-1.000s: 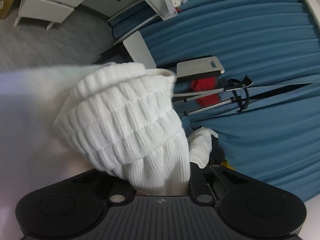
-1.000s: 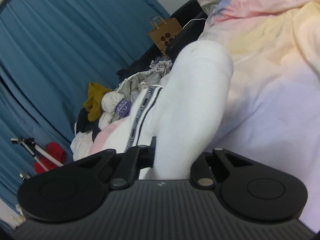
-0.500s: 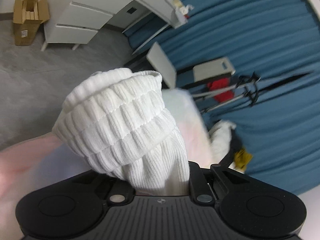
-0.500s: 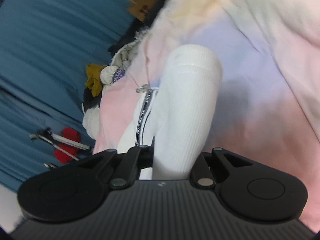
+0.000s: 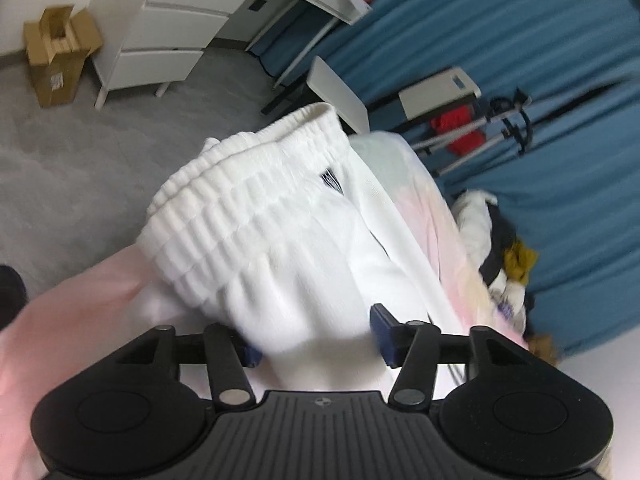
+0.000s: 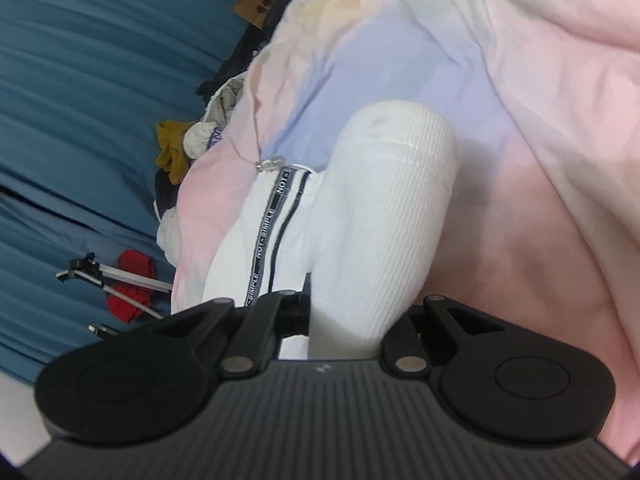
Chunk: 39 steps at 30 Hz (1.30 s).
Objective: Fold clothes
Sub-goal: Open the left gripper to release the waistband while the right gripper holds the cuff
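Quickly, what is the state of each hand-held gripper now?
Left hand-held gripper: open, jaws spread around the white pants' waistband.
Right hand-held gripper: closed on the white ribbed cuff.

Grey carpet floor point(image 5: 80, 168). White drawer unit point(image 5: 168, 36) beside an open cardboard box point(image 5: 56, 60). Pleated blue curtain point(image 5: 520, 24) behind a metal tripod point(image 5: 488, 132). Brown paper bag point(image 6: 256, 6) present.

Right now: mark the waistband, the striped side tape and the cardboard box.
waistband point(image 5: 256, 184), left wrist view, on the ribbed elastic.
striped side tape point(image 6: 267, 236), right wrist view, mid printed strip.
cardboard box point(image 5: 58, 60), left wrist view, front face.
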Tool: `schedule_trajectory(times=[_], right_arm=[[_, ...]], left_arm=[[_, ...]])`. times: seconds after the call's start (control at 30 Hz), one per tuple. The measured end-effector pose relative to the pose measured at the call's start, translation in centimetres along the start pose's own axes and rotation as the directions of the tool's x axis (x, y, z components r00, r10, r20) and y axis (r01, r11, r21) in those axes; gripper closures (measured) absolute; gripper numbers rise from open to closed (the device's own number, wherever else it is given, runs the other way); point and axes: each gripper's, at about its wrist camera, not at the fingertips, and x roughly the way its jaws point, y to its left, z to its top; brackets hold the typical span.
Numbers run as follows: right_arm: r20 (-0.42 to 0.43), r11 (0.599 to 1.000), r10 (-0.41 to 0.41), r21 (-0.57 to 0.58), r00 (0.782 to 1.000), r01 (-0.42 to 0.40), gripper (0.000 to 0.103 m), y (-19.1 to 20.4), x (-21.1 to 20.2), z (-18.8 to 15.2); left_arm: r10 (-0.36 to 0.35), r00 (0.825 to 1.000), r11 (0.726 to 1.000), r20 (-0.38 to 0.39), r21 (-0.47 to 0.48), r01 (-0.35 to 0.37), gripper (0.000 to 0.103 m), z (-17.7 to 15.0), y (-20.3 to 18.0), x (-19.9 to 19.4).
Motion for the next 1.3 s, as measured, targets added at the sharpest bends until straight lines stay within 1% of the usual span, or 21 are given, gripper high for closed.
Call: schedule_trajectory(times=[0.03,0.1,0.17,0.2,0.23,0.33,0.37,0.43,0.5,0.57,0.63,0.73,0.8,0.87,0.93,0.97,1.07,1.2,1.27,1.3], right_arm=[[0.003,1.000,0.001,-0.007,1.000,-0.001,0.090,0.1,0.0,0.0],[0.011,1.000,0.006,-0.013,1.000,-0.006,0.090,0.1,-0.1,0.2],[0.020,1.000,0.012,-0.016,1.000,-0.012,0.090,0.1,-0.3,0.4],[0.029,1.000,0.019,-0.017,0.999,-0.018,0.090,0.2,-0.5,0.4],[0.038,1.000,0.026,-0.019,0.999,-0.025,0.090,0.3,-0.7,0.5],[0.066,0.998,0.047,-0.041,0.997,-0.044,0.091,1.0,-1.0,0.5],[0.076,0.998,0.054,-0.049,0.996,-0.050,0.091,1.2,-1.2,0.6],[0.095,0.996,0.066,-0.061,0.993,-0.061,0.091,1.5,-1.5,0.7],[0.114,0.995,0.079,-0.074,0.990,-0.071,0.091,1.8,-1.8,0.9],[0.132,0.993,0.091,-0.084,0.987,-0.080,0.091,2.0,-2.1,1.1],[0.146,0.994,0.088,-0.078,0.985,-0.078,0.091,2.0,-2.4,1.3],[0.165,0.996,0.074,-0.059,0.983,-0.065,0.091,1.5,-2.6,1.7],[0.170,0.997,0.071,-0.047,0.983,-0.064,0.091,1.2,-2.7,2.0],[0.171,0.997,0.066,-0.059,0.983,-0.057,0.091,1.1,-2.6,2.2],[0.170,0.995,0.058,-0.087,0.984,-0.044,0.091,1.2,-2.5,2.2],[0.169,0.995,0.054,-0.097,0.984,-0.038,0.091,1.3,-2.5,2.2],[0.166,0.995,0.042,-0.092,0.985,-0.027,0.091,1.2,-2.4,2.1],[0.168,0.997,0.042,-0.068,0.985,-0.031,0.091,0.9,-2.4,2.0],[0.170,0.996,0.030,-0.091,0.985,-0.015,0.091,1.2,-2.3,1.9],[0.171,0.995,0.024,-0.102,0.985,-0.006,0.091,1.2,-2.2,1.8]], left_arm=[[0.010,1.000,0.999,0.006,0.032,-0.010,0.043,-0.6,-0.9,-0.9],[0.029,0.999,0.995,0.018,0.096,-0.031,0.037,-1.6,-2.6,-2.7],[0.044,0.999,0.988,0.030,0.148,-0.048,0.035,-2.3,-4.4,-4.3],[0.046,0.998,0.984,0.039,0.170,-0.052,0.031,-2.6,-5.2,-4.9],[0.047,0.998,0.980,0.048,0.193,-0.055,0.030,-2.9,-6.1,-5.5],[0.014,0.997,0.960,0.072,0.278,-0.034,0.029,-4.1,-9.5,-7.1],[0.005,0.997,0.953,0.075,0.302,-0.028,0.029,-4.8,-10.7,-7.8],[-0.014,0.997,0.933,0.078,0.360,-0.015,0.028,-6.0,-13.1,-7.4],[-0.033,0.996,0.910,0.079,0.416,-0.003,0.024,-7.3,-15.5,-7.1],[-0.052,0.995,0.883,0.080,0.470,0.009,0.024,-8.5,-17.9,-6.7],[-0.073,0.996,0.868,0.049,0.495,0.040,0.024,-9.9,-20.0,-5.1],[-0.071,0.997,0.846,0.019,0.531,0.051,0.024,-12.1,-22.6,-1.6],[-0.079,0.997,0.826,-0.003,0.560,0.067,0.024,-13.9,-24.1,0.7],[-0.076,0.997,0.805,-0.020,0.589,0.073,0.024,-15.8,-25.1,3.5],[-0.064,0.997,0.797,-0.031,0.600,0.070,0.024,-17.3,-25.6,6.1],[-0.054,0.998,0.794,-0.037,0.605,0.066,0.024,-18.3,-25.8,7.5],[-0.038,0.999,0.759,-0.014,0.649,0.038,0.024,-20.7,-26.1,10.8],[0.019,1.000,0.726,0.014,0.687,-0.023,0.024,-22.4,-25.6,14.3],[0.055,0.998,0.721,0.007,0.691,-0.044,0.024,-22.9,-24.9,15.8],[0.062,0.998,0.716,0.007,0.697,-0.049,0.024,-22.9,-24.7,16.3]])
